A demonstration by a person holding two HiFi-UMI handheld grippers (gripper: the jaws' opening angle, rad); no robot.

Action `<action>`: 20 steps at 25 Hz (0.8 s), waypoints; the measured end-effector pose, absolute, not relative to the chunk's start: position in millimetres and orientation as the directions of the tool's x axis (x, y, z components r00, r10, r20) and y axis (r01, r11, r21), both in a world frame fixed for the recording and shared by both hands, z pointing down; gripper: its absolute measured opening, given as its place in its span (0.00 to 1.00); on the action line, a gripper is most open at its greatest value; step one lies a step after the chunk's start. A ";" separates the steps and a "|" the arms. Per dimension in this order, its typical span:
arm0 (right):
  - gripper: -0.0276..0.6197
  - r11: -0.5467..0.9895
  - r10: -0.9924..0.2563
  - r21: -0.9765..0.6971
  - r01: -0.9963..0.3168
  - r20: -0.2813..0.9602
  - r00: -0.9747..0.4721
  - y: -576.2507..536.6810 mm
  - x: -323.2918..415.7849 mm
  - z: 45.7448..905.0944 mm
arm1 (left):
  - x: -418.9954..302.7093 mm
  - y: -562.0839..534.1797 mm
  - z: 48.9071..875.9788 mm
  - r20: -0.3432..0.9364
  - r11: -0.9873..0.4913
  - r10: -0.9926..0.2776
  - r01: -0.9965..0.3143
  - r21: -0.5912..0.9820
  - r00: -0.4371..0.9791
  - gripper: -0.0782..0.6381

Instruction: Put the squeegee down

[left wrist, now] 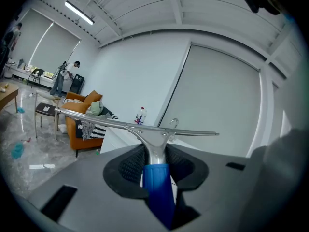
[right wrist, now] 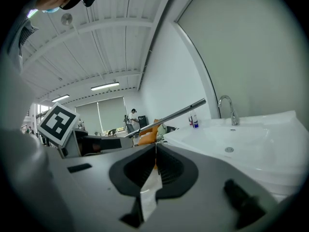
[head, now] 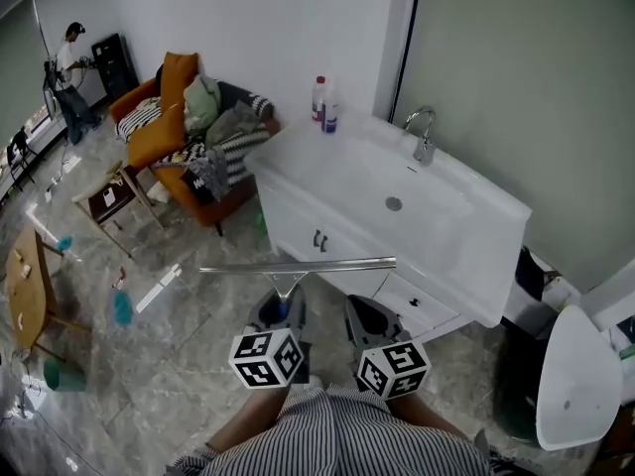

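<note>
The squeegee [head: 298,265] has a long metal blade and a blue handle. My left gripper [head: 281,310] is shut on that handle and holds the blade level in the air, in front of the white sink cabinet [head: 327,228]. In the left gripper view the blue handle [left wrist: 159,187] sits between the dark pads and the blade [left wrist: 145,126] stretches across ahead of my left gripper [left wrist: 154,150]. My right gripper [head: 372,315] hangs beside it, to the right. In the right gripper view its [right wrist: 156,149] pads meet with nothing between them, and the blade [right wrist: 169,115] crosses at the upper left.
The sink basin [head: 437,216] has a faucet [head: 425,137], and two bottles [head: 324,105] stand at its back left corner. An orange armchair [head: 164,132] piled with clothes, a small stool [head: 111,198] and a wooden table [head: 25,291] stand on the left. A white lidded object [head: 575,375] is at the right.
</note>
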State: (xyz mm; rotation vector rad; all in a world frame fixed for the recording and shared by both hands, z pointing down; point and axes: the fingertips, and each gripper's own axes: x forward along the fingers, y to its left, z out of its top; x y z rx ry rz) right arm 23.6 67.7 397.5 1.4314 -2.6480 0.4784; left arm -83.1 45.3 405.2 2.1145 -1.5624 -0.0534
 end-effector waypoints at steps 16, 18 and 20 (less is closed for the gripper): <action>0.07 0.520 -0.770 -0.243 -0.819 0.281 -0.572 7.5 -17.1 419.8 | -109.8 -15.5 431.3 0.304 -0.197 -0.884 -0.871 0.450 0.357 0.28; 0.07 0.531 -0.765 -0.232 -0.815 0.281 -0.579 0.1 -21.4 422.8 | -111.9 -23.7 433.9 0.303 -0.193 -0.885 -0.872 0.451 0.353 0.28; 0.07 0.532 -0.765 -0.232 -0.814 0.280 -0.580 -13.5 -22.6 424.5 | -113.5 -36.9 435.6 0.308 -0.191 -0.884 -0.873 0.448 0.351 0.28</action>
